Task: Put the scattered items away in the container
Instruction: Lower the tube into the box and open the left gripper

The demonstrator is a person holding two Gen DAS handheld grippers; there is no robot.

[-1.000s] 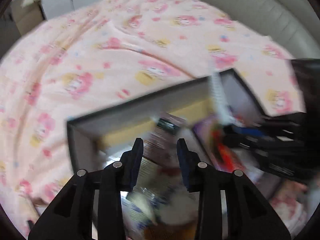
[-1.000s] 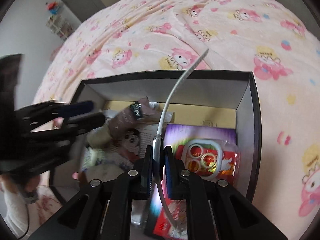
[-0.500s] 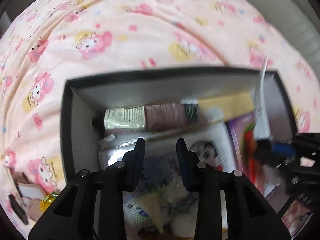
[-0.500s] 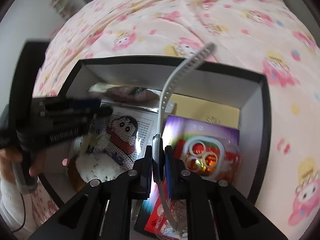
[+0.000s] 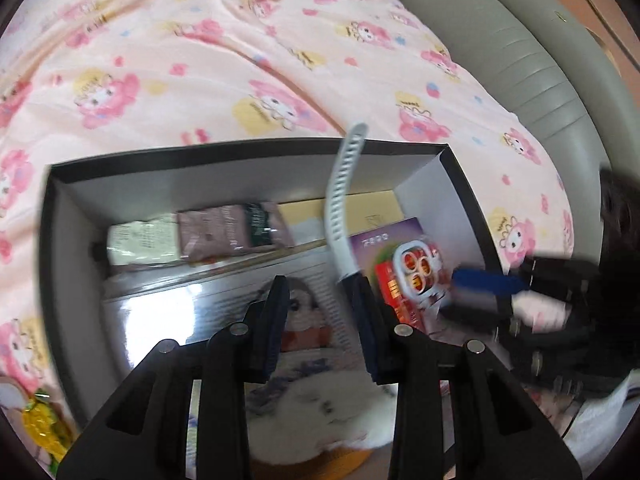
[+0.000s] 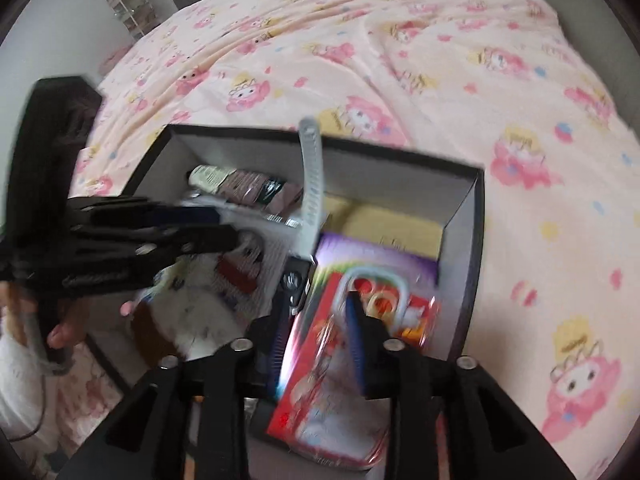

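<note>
A black box (image 5: 52,240) (image 6: 474,240) with white inner walls sits on the pink cartoon bedcover. It holds a tube (image 5: 192,232), a cartoon picture book (image 5: 224,304), a purple box and a red packet (image 6: 360,344). A watch with a white strap (image 6: 311,184) (image 5: 340,200) stands upright over the box. Its dark body (image 6: 295,280) leans by one finger of my right gripper (image 6: 318,336) (image 5: 476,296), whose jaws are opening and no longer press on it. My left gripper (image 5: 322,320) (image 6: 224,226) hangs open over the book, with nothing between its fingers.
A yellow wrapped item (image 5: 40,428) lies on the bedcover left of the box. A grey padded headboard (image 5: 540,92) runs along the far right. A person's hand (image 6: 60,332) holds the left gripper's handle. Shelves (image 6: 132,12) stand by the far wall.
The right jaws have parted and let go of the watch, which now tips to the left. The left gripper has sunk lower over the box.
</note>
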